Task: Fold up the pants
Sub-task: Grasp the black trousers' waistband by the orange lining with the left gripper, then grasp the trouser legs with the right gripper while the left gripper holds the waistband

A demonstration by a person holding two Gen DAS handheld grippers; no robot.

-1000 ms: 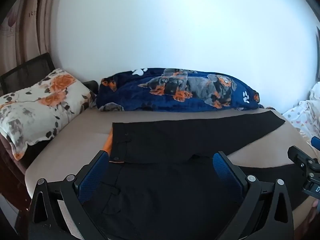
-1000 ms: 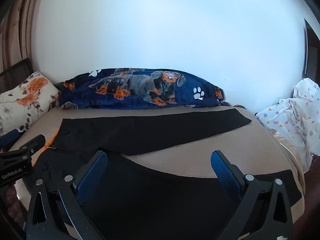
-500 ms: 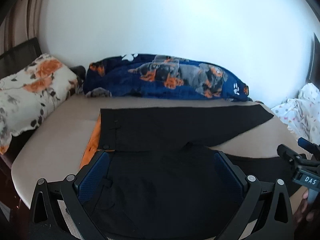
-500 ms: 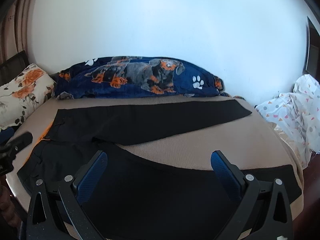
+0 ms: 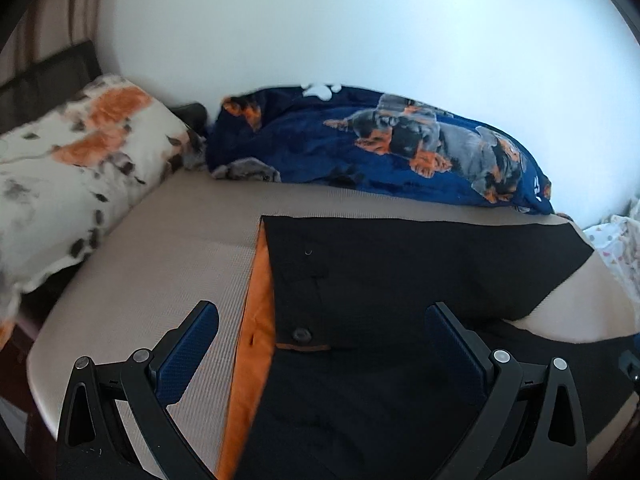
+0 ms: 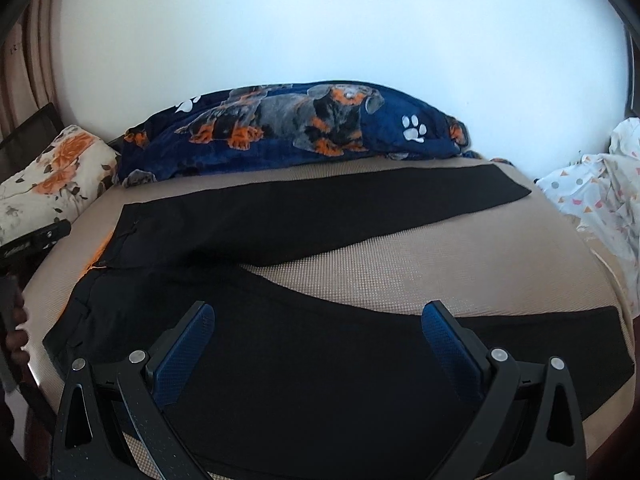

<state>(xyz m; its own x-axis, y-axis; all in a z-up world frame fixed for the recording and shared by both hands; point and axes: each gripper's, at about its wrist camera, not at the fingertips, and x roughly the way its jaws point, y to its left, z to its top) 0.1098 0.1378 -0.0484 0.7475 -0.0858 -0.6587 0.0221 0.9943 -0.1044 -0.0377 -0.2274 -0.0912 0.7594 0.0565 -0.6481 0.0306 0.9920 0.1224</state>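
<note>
Black pants (image 6: pixel 304 220), two legs, two grippers

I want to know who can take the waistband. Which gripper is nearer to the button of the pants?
Left. The left gripper hovers open just above the button; the right gripper hovers over the near leg, farther along.

The left black two-finger gripper (image 5: pixel 320 344) with blue pads (image 5: pixel 188 354) has its jaws spread wide, holding nothing. The right black gripper (image 6: pixel 318 342) is likewise wide apart and empty, its blue pads (image 6: pixel 450 350) level.
</note>
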